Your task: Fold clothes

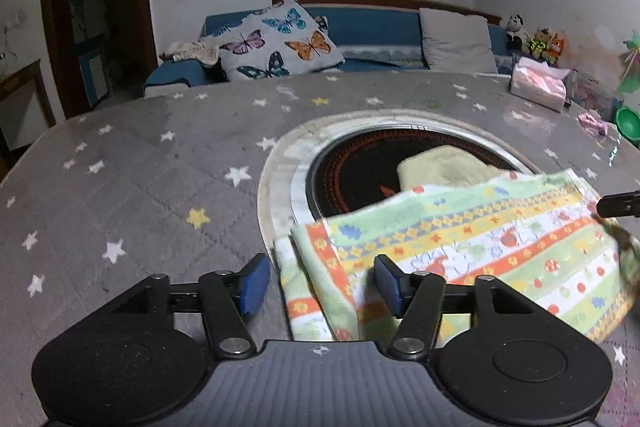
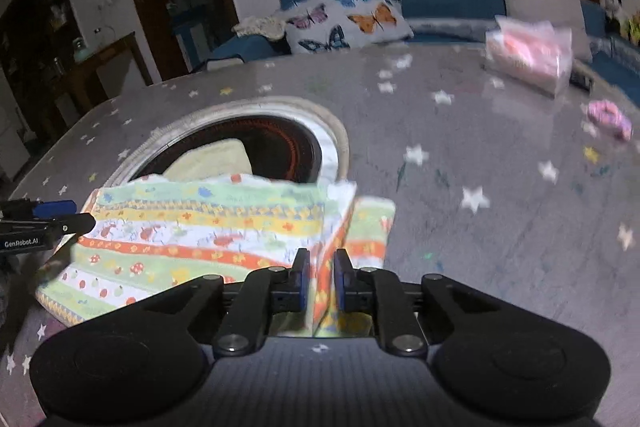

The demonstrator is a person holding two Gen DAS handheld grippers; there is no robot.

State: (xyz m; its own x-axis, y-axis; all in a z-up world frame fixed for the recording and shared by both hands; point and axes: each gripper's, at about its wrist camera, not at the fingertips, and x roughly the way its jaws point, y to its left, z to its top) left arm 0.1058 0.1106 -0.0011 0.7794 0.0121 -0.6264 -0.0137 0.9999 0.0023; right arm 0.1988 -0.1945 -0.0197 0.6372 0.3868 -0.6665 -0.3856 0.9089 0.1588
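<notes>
A patterned cloth with green, yellow, orange and white stripes [image 1: 460, 247] lies partly folded on the grey star-print table, over the edge of a round black hob. My left gripper [image 1: 320, 283] is open, its jaws either side of the cloth's left corner, not closed on it. My right gripper [image 2: 321, 267] is shut on the cloth's right edge [image 2: 324, 287] and holds it lifted; the cloth [image 2: 208, 227] spreads to its left. The right gripper's tip shows at the far right of the left wrist view [image 1: 618, 205]. The left gripper shows at the left edge of the right wrist view [image 2: 52, 217].
A pale yellow garment [image 1: 444, 167] lies on the round black hob [image 1: 352, 171] set in the table [image 1: 140, 163]. A pink tissue pack [image 1: 538, 83], a pink scrunchie [image 2: 608, 117] and a green bowl [image 1: 628, 123] stand at the far right. A blue sofa with cushions [image 1: 288, 43] is behind.
</notes>
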